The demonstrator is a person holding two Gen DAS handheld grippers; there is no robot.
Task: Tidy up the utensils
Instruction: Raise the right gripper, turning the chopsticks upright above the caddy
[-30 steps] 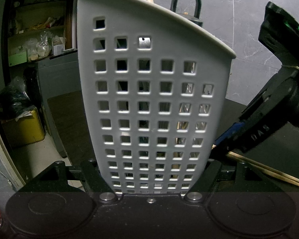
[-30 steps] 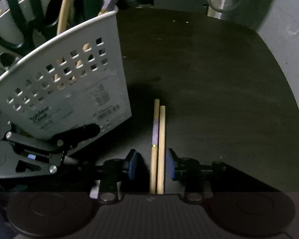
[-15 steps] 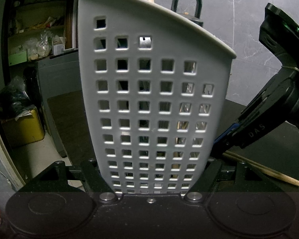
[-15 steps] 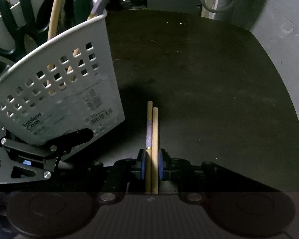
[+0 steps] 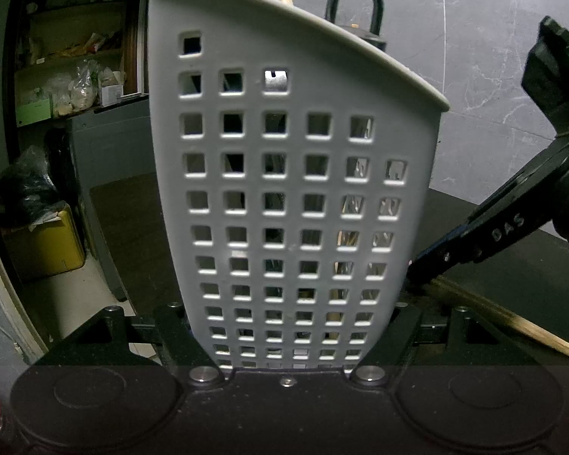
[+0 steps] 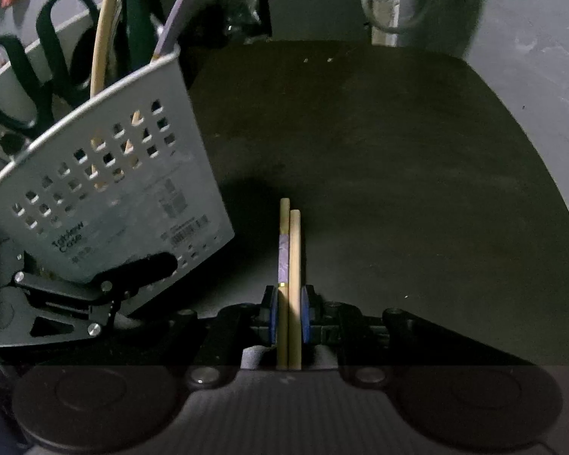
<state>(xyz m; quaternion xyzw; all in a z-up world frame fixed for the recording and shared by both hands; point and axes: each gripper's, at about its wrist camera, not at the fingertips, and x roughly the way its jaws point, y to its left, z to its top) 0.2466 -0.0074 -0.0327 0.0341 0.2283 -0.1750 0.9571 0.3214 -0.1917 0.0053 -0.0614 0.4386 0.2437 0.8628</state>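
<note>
The dark round table (image 6: 379, 159) fills the right wrist view, grey floor curving past its right edge. The grey perforated utensil caddy (image 5: 296, 189) sits at centre in the left wrist view, clenched at its base by the left gripper (image 5: 288, 341) exactly as a second ago. The right gripper (image 6: 289, 314) — open around them a second ago — now grasps the chopsticks (image 6: 291, 250) at lower centre, just right of the caddy. Cluttered shelves (image 5: 68, 76) stand upper left.
</note>
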